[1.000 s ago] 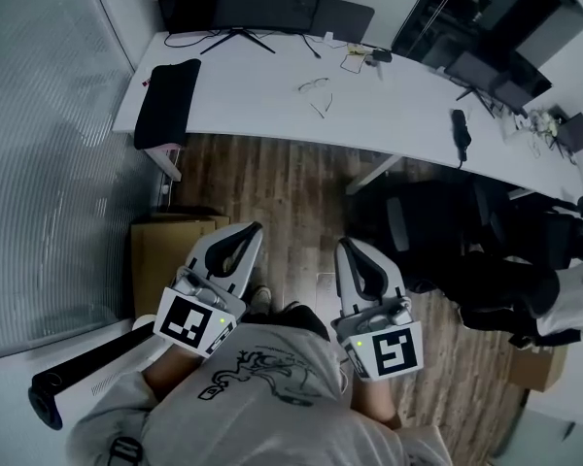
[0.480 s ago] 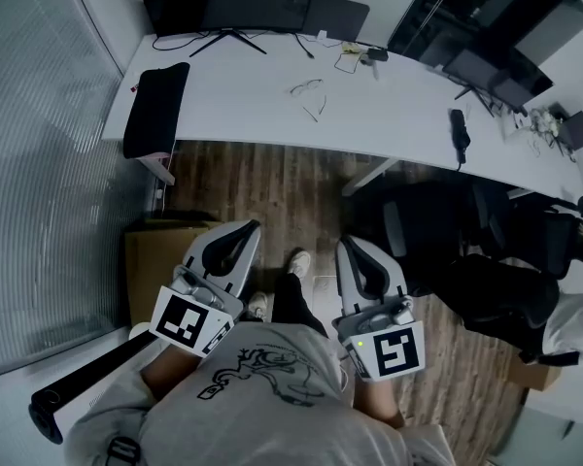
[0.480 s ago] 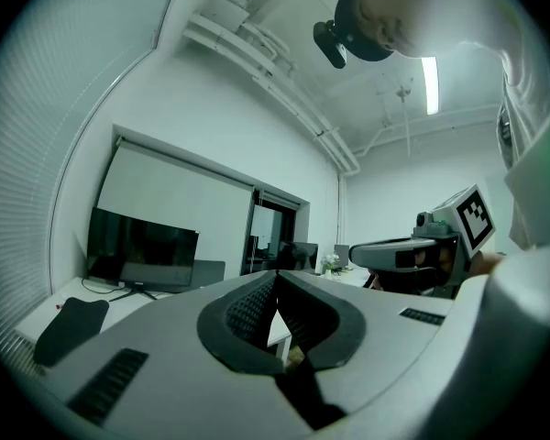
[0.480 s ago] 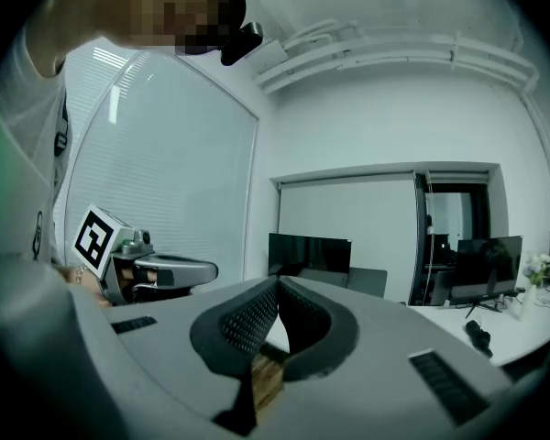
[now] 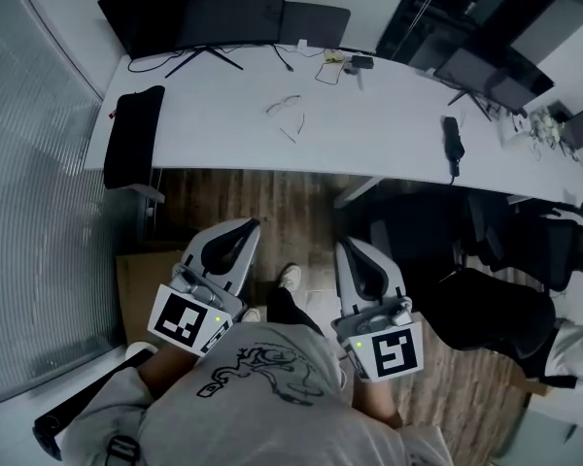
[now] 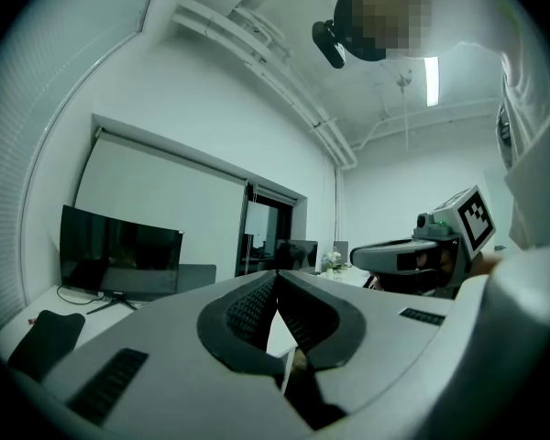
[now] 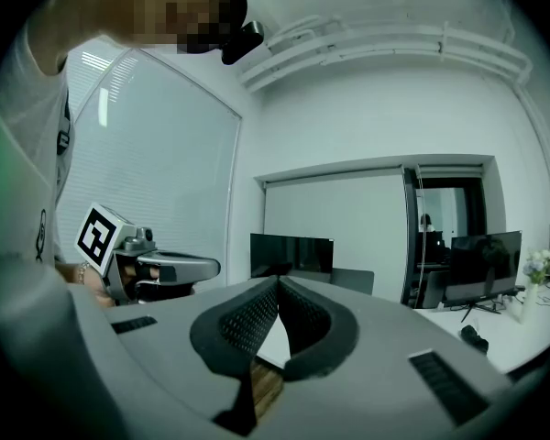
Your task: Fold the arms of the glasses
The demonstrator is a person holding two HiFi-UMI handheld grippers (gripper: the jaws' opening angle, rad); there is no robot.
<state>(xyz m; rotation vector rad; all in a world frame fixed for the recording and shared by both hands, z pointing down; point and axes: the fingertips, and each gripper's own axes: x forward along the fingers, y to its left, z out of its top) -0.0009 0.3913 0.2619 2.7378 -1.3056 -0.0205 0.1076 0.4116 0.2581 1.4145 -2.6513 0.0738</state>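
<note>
Glasses (image 5: 286,114) on desk (image 5: 389,129), well beyond left gripper (image 5: 241,225), right gripper (image 5: 349,247).

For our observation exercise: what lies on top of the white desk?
Glasses, a monitor, a black pad over one end and a dark gadget. The monitor hides whatever lies behind it.

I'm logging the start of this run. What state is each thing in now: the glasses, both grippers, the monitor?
Glasses: lying on the desk, arms look unfolded, not held.
Left gripper: shut, empty.
Right gripper: shut, empty.
Monitor: screen dark.
</note>
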